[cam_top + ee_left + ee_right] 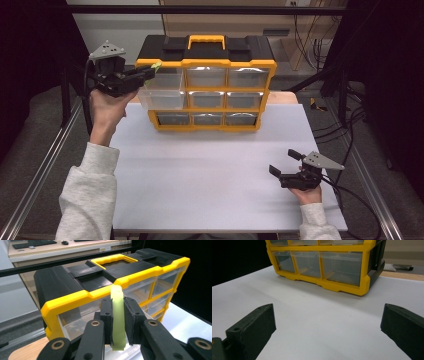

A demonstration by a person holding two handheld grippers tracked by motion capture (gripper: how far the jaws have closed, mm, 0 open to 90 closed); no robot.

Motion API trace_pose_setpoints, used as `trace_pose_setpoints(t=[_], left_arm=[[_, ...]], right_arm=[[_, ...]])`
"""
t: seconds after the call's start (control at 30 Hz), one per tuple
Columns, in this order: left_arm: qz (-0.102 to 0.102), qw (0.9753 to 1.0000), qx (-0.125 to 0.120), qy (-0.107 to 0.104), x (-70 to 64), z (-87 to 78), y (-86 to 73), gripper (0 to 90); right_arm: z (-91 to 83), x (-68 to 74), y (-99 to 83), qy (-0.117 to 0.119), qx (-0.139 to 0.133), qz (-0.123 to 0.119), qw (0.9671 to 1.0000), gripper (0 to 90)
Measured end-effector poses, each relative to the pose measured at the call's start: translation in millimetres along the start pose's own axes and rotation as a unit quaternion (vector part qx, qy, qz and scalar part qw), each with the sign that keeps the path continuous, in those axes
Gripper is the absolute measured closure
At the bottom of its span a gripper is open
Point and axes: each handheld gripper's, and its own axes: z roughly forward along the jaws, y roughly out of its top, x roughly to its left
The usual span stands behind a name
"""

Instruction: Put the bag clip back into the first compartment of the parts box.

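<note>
green ring [117, 317]: pale green, on edge, pinched between the left claw's jaws, just in front of the organizer's top-left corner
left claw [150, 71]: clenched on the green ring, raised above the pulled-out drawer [161, 98]
organizer [206, 52]: yellow and black, clear drawers, at the back of the white surface [210, 175]
right claw [283, 164]: released, jaws wide apart, low over the surface, well apart from the organizer

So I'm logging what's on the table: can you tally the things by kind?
Drawer cabinet: 1
Clear drawers: 9, middle-left pulled out
Pale green ring: 1, clamped in left hand-held gripper
Hand-held grippers: 2, right one open
Total: 13
</note>
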Motion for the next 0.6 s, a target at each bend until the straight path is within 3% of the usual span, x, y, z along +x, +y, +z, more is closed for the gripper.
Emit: trace_pose_setpoints(t=[0.23,0.6], left_arm=[[-0.011,0.9999,0.01,0.003,6.9,9.4,-3.4,77.5],[-0.007,0.9995,0.03,0.006,13.1,24.4,-14.7,77.5]], right_arm=[[-0.1,-0.1,0.1,0.0,0.0,0.0,1.0,0.3],[-0.1,-0.4,0.1,0.0,-0.001,-0.002,1.0,0.3]])
